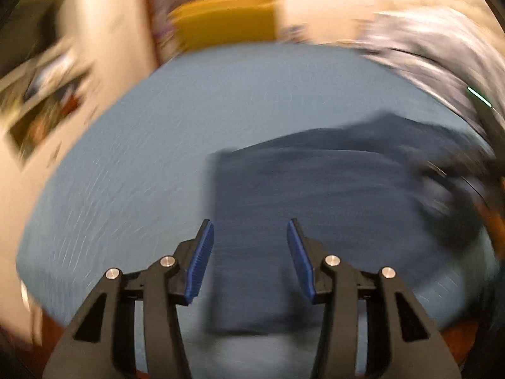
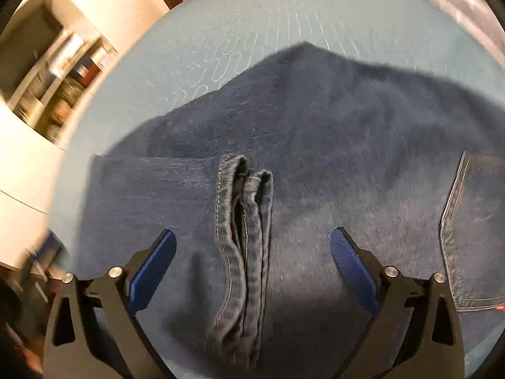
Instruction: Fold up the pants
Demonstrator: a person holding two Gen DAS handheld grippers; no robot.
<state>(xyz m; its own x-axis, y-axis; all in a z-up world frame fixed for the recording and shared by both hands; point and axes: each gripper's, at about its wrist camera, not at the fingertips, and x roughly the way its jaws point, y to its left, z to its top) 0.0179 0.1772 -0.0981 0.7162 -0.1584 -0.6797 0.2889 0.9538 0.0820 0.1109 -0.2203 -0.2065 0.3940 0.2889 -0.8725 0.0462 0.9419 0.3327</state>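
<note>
One pair of dark blue denim pants (image 2: pixel 331 145) lay on the single light blue mat (image 2: pixel 258 15). On those pants one back pocket (image 2: pixel 473 230) showed at the right edge of the right wrist view, and two hemmed leg ends (image 2: pixel 244 221) lay side by side. Two grippers were in use: the left gripper (image 1: pixel 250 246) and the right gripper (image 2: pixel 254 263), each with two jaws and two blue pads. One yellow object (image 1: pixel 227 19) stood beyond the mat, too blurred to identify. One white shelf unit (image 2: pixel 60 72) stood at the left; its contents were too blurred to count.
</note>
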